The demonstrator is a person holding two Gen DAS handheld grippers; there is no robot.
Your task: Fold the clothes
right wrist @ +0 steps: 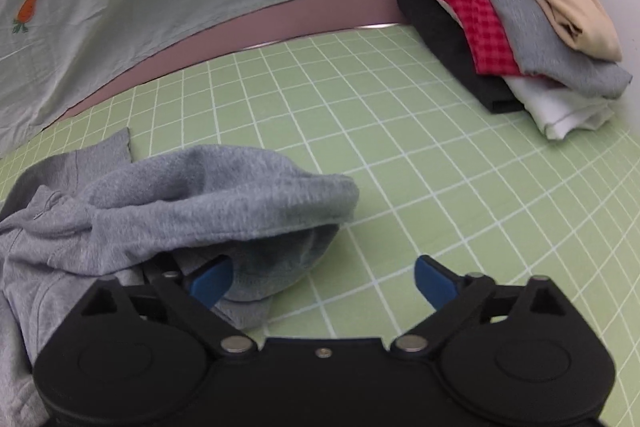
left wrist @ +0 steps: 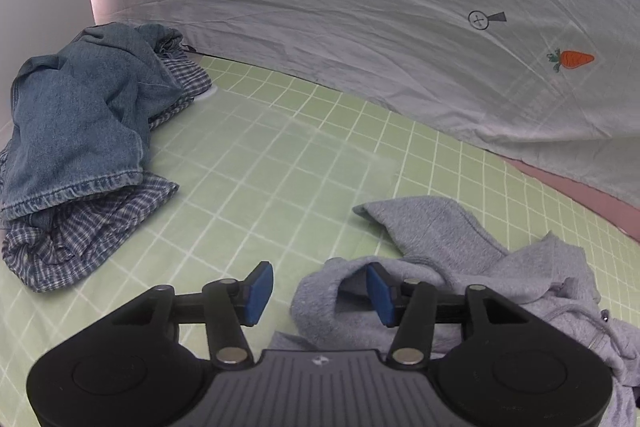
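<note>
A crumpled grey hoodie (left wrist: 472,255) lies on the green grid mat (left wrist: 280,147). My left gripper (left wrist: 320,293) is open, its right pad tucked into a fold of the hoodie and its left pad over bare mat. In the right wrist view the same hoodie (right wrist: 180,195) lies at the left. My right gripper (right wrist: 322,281) is open at the hoodie's right edge, its left pad under a bulge of the cloth and its right pad over the mat (right wrist: 400,127).
A heap of blue denim (left wrist: 76,115) over a blue plaid garment (left wrist: 80,231) lies at the mat's left. A stack of folded clothes (right wrist: 516,19) sits at the far right. A grey printed sheet (left wrist: 360,7) hangs behind.
</note>
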